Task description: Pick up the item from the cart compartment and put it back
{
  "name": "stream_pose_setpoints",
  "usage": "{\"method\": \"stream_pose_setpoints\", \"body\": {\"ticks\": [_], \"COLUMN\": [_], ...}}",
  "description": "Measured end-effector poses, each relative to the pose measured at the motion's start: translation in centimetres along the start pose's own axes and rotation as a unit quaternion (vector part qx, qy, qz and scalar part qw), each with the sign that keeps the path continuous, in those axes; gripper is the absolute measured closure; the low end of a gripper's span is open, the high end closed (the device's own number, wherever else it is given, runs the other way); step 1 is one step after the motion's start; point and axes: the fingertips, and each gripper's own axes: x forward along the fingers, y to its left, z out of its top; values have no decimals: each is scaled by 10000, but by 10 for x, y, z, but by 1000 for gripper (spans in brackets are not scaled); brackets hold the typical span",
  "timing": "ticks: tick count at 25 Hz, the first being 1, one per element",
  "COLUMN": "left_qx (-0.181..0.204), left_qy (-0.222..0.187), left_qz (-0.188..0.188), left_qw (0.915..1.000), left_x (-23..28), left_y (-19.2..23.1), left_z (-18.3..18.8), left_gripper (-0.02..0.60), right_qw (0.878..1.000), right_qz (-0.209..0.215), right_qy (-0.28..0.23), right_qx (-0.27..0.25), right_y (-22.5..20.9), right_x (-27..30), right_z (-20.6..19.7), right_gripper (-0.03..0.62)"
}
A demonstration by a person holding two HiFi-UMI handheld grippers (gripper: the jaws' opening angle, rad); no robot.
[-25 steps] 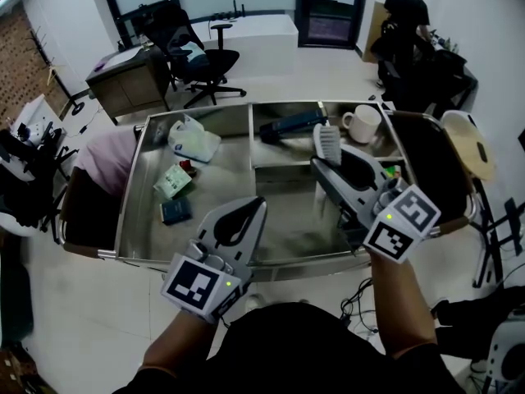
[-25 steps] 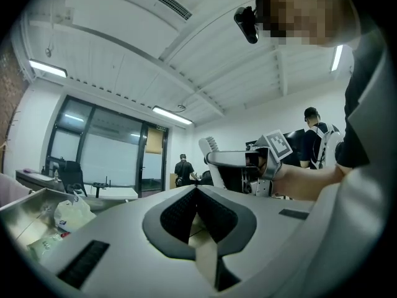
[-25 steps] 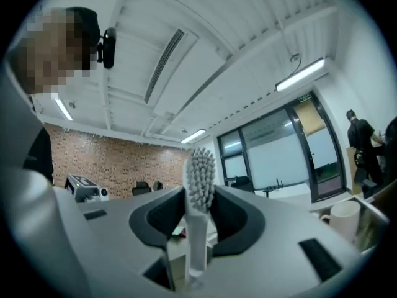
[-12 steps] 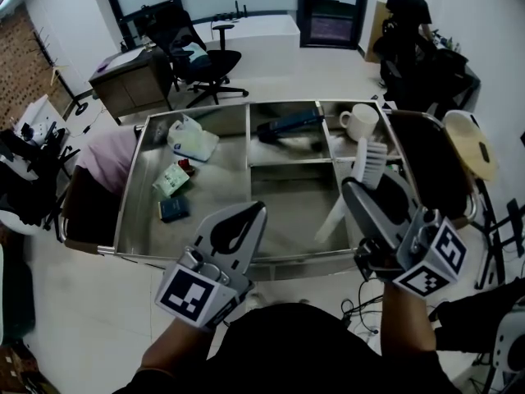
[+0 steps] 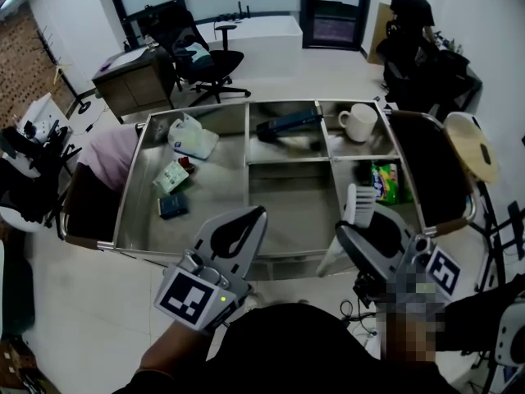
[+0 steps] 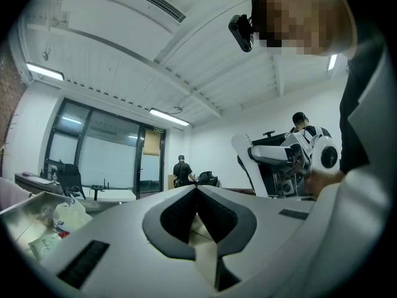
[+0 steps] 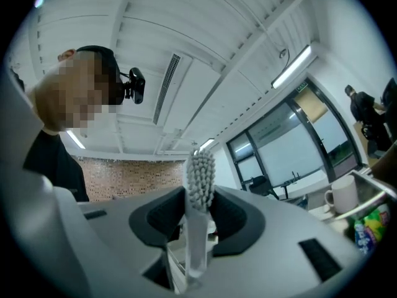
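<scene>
My right gripper (image 5: 354, 235) is shut on a white brush (image 5: 358, 205). It holds the brush raised near the front right of the steel cart (image 5: 205, 189), with the bristle head up and the handle (image 5: 332, 254) slanting down to the left. In the right gripper view the brush (image 7: 200, 197) stands upright between the jaws, bristles pointing at the ceiling. My left gripper (image 5: 243, 220) hovers at the cart's front edge, jaws together, nothing between them. In the left gripper view the jaw tips (image 6: 197, 191) meet.
The cart's compartments hold a white mug (image 5: 358, 121), a dark blue item (image 5: 285, 125), a green packet (image 5: 384, 182), a white bag (image 5: 193, 138), a green pouch (image 5: 171, 177) and a dark wallet (image 5: 174, 207). A person (image 5: 408, 15) stands at the back right. Office chairs (image 5: 197, 56) stand behind the cart.
My right gripper has drawn the brush back from the cart's middle compartments toward me and to the right, turning the bristle head upward. The left gripper has barely moved.
</scene>
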Motion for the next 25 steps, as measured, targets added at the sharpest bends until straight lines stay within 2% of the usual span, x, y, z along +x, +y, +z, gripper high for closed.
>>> {"method": "stream_pose_setpoints", "body": {"ticks": [4,12,19,25], "left_qx": [-40,138,-6,30], "left_qy": [12,53,-166,-146], "left_qz": [-28,16,157,166], "left_qw": [10000,9999,9997,9998], "left_x": [0,-3,-10,-12], "left_y": [-5,-8,-1,0], "left_z": [1,1,6,5], "left_gripper": [581,580,581,581], "right_qw": [10000,9999,10000,10000], "right_qz": [39,39,-12,-39], "right_qy": [67,103,70,48], "right_qx": [47,1,1,32], "right_y": [1,3,3,3], "right_x": [-1,1,-1,-1], "right_z": [-5,-7,-6,-8], "right_gripper": [448,448,448,448]}}
